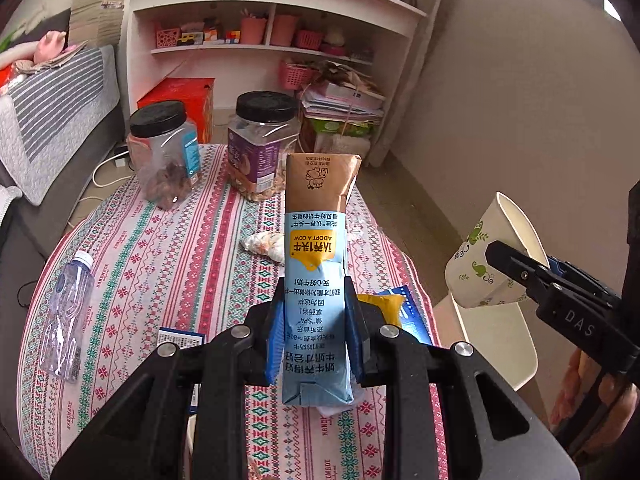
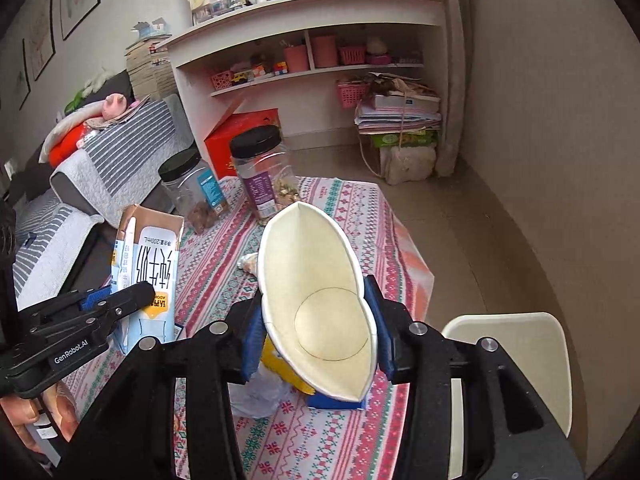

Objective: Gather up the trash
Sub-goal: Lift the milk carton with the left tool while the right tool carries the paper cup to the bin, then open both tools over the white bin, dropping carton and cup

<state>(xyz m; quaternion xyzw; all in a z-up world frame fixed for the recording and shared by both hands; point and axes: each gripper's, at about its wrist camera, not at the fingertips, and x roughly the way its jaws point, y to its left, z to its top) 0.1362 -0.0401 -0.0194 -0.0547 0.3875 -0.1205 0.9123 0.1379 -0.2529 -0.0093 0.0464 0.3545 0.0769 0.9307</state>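
My left gripper [image 1: 314,312] is shut on a blue and brown milk carton [image 1: 318,272] and holds it upright above the patterned table [image 1: 180,248]. The carton also shows in the right wrist view [image 2: 150,256]. My right gripper [image 2: 316,336] is shut on a squashed white paper cup [image 2: 316,296], held above the table; the cup shows at the right of the left wrist view [image 1: 492,256]. An empty plastic bottle [image 1: 68,312] lies at the table's left. A crumpled wrapper [image 1: 264,242] lies mid-table. A yellow and blue packet [image 1: 394,308] lies under the grippers.
Two black-lidded clear jars [image 1: 164,152] [image 1: 262,144] stand at the table's far end. A white chair [image 2: 516,356] is at the right of the table. A white shelf [image 1: 272,28], a red box [image 1: 180,96] and a sofa [image 1: 52,112] lie beyond.
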